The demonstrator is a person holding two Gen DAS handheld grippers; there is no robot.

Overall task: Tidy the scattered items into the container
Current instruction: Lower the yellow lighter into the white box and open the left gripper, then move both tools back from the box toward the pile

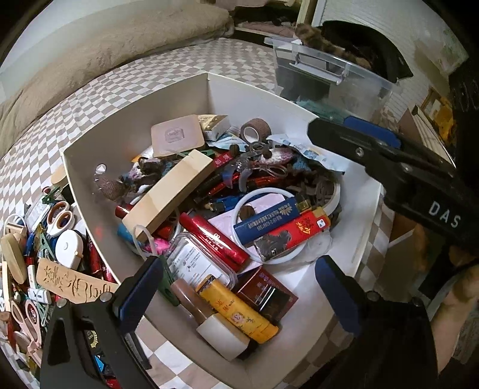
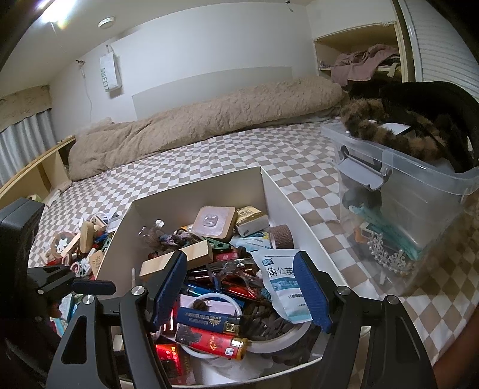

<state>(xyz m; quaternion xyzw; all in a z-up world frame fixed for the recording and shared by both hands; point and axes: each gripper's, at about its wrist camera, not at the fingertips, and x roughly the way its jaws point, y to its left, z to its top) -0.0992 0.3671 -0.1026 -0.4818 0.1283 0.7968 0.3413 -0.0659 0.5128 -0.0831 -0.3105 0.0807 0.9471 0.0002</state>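
**Colours and patterns**

The container [image 1: 134,125] is white. The bedsheet [image 2: 227,155] has a beige and white checker pattern. The lighters are blue [image 1: 266,221] and red [image 1: 295,236] (the red one at 5 o'clock of the blue). The blanket [image 2: 209,116] is beige.

A: What sort of room?

B: A bedroom. The bed [image 2: 209,158] has a brown-and-white checked sheet, and a beige quilt [image 2: 209,116] lies bunched along the white wall [image 2: 194,45].

A: Any light?

B: A round ceiling lamp [image 2: 107,21], with a bright glare near the top left corner.

A: Windows?

B: Grey curtains [image 2: 21,140] on the left, above a wooden ledge [image 2: 36,167]. A white pouch [image 2: 110,71] hangs on the wall.

A: And on the right?

B: An open shelf [image 2: 359,57] with crumpled clothes.
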